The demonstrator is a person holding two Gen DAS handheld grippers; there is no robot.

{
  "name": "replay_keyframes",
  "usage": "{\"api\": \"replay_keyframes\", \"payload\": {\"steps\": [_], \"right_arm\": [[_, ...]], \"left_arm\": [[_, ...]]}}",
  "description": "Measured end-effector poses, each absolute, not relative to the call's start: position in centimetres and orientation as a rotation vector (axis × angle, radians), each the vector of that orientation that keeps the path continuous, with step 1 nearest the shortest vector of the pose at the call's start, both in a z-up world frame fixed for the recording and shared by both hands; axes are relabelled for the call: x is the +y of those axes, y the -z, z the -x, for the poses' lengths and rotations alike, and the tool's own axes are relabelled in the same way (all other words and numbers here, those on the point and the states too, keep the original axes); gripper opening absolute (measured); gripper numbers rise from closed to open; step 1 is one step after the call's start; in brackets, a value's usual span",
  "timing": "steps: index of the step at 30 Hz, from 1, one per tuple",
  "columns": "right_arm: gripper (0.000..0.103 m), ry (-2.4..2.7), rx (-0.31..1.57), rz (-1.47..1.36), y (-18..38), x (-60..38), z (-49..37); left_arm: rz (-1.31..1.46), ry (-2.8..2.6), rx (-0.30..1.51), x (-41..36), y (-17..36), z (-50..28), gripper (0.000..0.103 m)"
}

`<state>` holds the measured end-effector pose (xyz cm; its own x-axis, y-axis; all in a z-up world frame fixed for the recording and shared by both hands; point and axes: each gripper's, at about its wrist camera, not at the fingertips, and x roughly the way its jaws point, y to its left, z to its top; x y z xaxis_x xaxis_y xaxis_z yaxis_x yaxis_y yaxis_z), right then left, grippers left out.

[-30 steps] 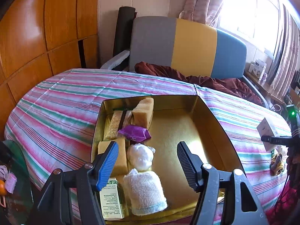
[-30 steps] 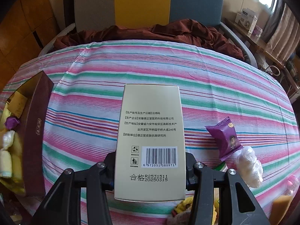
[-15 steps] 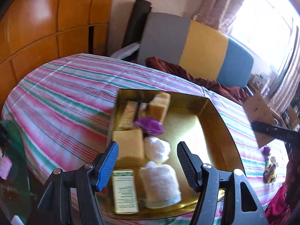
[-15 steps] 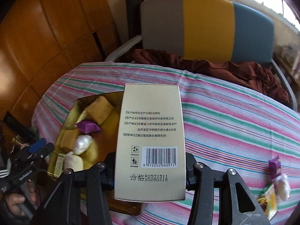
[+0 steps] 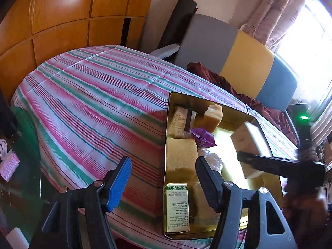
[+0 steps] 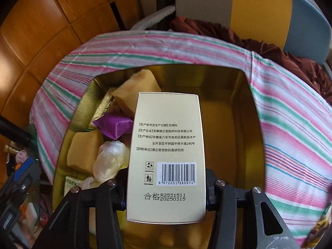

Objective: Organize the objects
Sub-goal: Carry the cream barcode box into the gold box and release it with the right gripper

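The right gripper is clamped on a tall pale-gold cardboard carton printed with a barcode, its two jaws pressed against the carton's long sides near the lower end. A second ago this carton hung over bare striped cloth with the tin far off to the gripper's left; now the open gold-lined rectangular tin fills the view directly beneath and ahead of the jaws, so the carry across the pink-and-green striped tablecloth looks essentially done. Left of the carton lie the things already stowed: a tan sponge block, a purple foil sachet and a clear-wrapped white bundle; to its right and ahead, the tin floor is bare gold, which seems the natural landing spot. The left gripper stands apart and holds nothing; it has slid sideways off the tin, so its blue-padded finger now hangs over cloth and only the other finger overlaps the tin's rim. From that side the carton shows as a blurred pale shape above the tin's empty half, though the blur makes it hard to say how far above the floor it hangs. What likely remains is to lower it and let go.
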<state>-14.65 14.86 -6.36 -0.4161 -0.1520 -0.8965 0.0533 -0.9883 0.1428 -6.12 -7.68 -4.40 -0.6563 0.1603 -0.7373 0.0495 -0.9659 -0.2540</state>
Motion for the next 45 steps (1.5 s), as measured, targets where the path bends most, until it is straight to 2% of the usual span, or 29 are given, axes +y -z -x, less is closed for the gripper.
{"api": "replay_keyframes", "payload": {"steps": [4,5,6,15,16,18,24,34,45], "right_arm": [[0.054,2.5,-0.293,-1.633,8.0,14.4,15.8],[0.062,2.484,-0.325,-1.614,8.0,14.2,15.8],[0.064,2.476,-0.334,-1.599,8.0,14.0,15.7],[0.068,2.447,-0.362,-1.544,7.9,13.8,14.6],[0.069,2.446,-0.373,-1.537,7.7,13.9,14.5],[0.081,2.451,-0.393,-1.52,7.3,14.3,14.1],[0.091,2.514,-0.382,-1.467,5.5,15.2,12.6],[0.097,2.642,-0.3,-1.35,2.5,18.3,9.1],[0.099,2.83,-0.375,-1.294,-0.1,27.4,5.1]], "left_arm": [[1.277,-2.762,-0.384,-7.6,4.7,6.1,0.065],[1.277,-2.76,-0.381,-7.6,4.8,6.1,0.065],[1.279,-2.76,-0.378,-7.6,4.9,6.1,0.065],[1.284,-2.79,-0.329,-7.0,4.9,6.0,0.065],[1.279,-2.793,-0.319,-6.9,4.8,5.9,0.065],[1.262,-2.8,-0.293,-6.6,4.6,5.7,0.065],[1.209,-2.817,-0.218,-5.6,3.8,5.2,0.065],[1.113,-2.823,-0.101,-3.4,2.3,4.1,0.065],[1.087,-2.74,-0.004,0.2,1.9,3.3,0.065]]}}
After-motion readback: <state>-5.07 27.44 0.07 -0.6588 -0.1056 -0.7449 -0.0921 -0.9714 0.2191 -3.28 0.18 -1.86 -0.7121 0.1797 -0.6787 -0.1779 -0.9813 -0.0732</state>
